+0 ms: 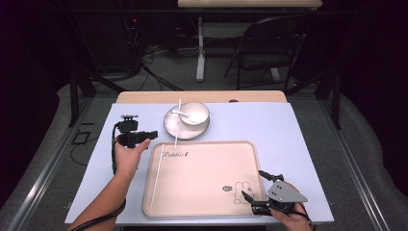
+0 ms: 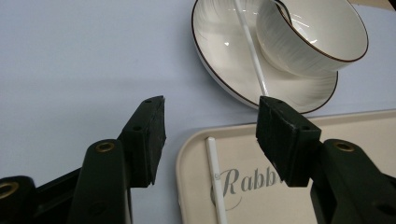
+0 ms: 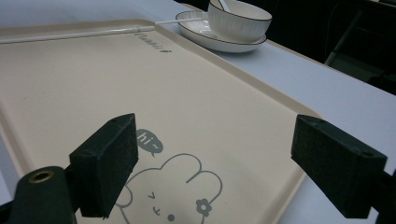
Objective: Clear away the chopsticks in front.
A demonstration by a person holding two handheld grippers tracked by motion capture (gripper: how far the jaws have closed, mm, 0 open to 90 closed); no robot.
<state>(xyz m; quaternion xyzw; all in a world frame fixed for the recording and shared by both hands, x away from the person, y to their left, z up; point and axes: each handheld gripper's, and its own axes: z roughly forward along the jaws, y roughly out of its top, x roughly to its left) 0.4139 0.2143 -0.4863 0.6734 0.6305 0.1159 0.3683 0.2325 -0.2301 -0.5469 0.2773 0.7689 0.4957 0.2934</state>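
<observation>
Dark room, pale table point(image 1: 288, 130); beige tray point(image 1: 202, 192) beneath both grippers' spread, empty fingers point(image 2: 149, 135); plate point(image 1: 171, 126) beyond.

My table point(image 1: 288, 125) is lit brightly from overhead while the room behind sits nearly black. Glare streaks the plate point(image 2: 219, 42), and my near jaws look soft and blurred.

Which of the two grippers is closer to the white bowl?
Left. The left gripper sits just beside the plate holding the bowl; the right gripper is at the tray's near corner, far off.
</observation>
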